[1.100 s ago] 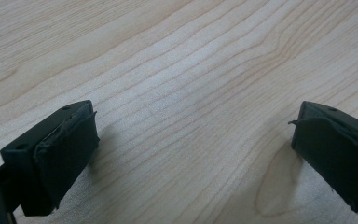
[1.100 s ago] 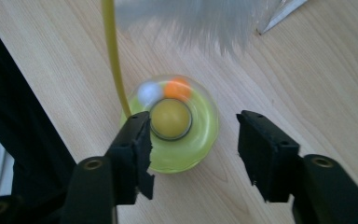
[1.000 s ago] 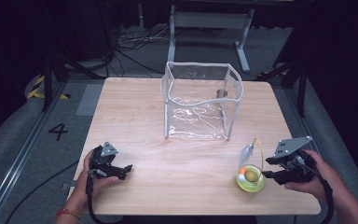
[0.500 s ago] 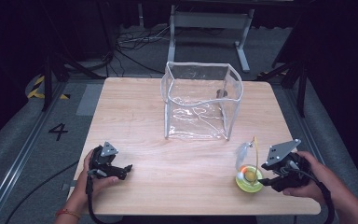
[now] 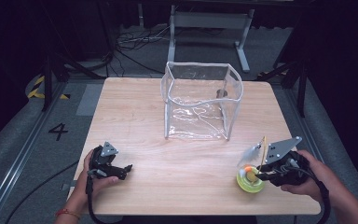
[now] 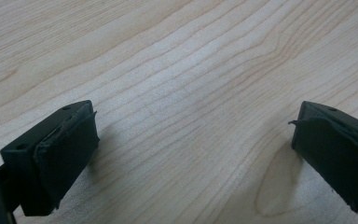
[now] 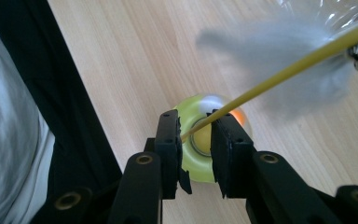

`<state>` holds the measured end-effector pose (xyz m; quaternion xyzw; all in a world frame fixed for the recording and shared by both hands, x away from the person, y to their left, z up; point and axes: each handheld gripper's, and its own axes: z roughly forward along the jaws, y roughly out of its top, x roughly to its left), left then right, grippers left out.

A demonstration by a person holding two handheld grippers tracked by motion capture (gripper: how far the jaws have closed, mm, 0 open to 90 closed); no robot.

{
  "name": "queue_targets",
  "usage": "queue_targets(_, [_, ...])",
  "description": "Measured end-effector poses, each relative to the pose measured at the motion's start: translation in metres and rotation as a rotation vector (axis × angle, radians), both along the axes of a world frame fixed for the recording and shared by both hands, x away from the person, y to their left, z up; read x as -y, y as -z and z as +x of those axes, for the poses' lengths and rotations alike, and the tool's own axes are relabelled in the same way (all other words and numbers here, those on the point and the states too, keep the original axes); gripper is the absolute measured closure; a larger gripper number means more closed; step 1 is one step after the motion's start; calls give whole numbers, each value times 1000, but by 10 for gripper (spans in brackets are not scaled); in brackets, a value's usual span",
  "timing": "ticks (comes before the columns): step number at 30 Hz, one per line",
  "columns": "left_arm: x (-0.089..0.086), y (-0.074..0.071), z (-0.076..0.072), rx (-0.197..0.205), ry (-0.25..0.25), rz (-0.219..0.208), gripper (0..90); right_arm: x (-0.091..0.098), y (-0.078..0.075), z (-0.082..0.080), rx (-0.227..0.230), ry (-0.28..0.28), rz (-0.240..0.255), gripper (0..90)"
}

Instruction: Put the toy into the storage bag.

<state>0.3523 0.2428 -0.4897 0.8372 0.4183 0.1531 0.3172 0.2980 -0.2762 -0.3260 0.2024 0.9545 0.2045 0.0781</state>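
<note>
R tool closing round toy's stick; L tool apart; clear bag beyond.

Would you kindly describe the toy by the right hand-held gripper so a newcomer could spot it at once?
Start at the clear plastic bag standing mid-table, then go toward the table's near right corner. There sits a lime-green round toy with an orange ball, at the right hand-held gripper. Its thin yellow wand with a grey feather sets it apart.

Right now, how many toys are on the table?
1: a yellow-green ring toy with a feather wand, at the table's near right corner, at the right gripper. The clear bag mid-table shows a small dark thing inside; I cannot tell what.
</note>
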Motion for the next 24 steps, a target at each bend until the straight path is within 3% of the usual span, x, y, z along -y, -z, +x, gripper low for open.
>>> queue_targets(6, [0, 0, 0, 0, 0, 0, 6, -3, -5, 4, -4, 7, 6, 722])
queue_targets(12, [0, 0, 0, 0, 0, 0, 6, -11, -10, 9, -18, -6, -9, 854])
queue_targets(16, [0, 0, 0, 0, 0, 0, 6, -14, -10, 11, -13, -19, -10, 870])
queue_targets(24, [0, 0, 0, 0, 0, 0, 7, -8, -14, 12, 12, 13, -10, 885])
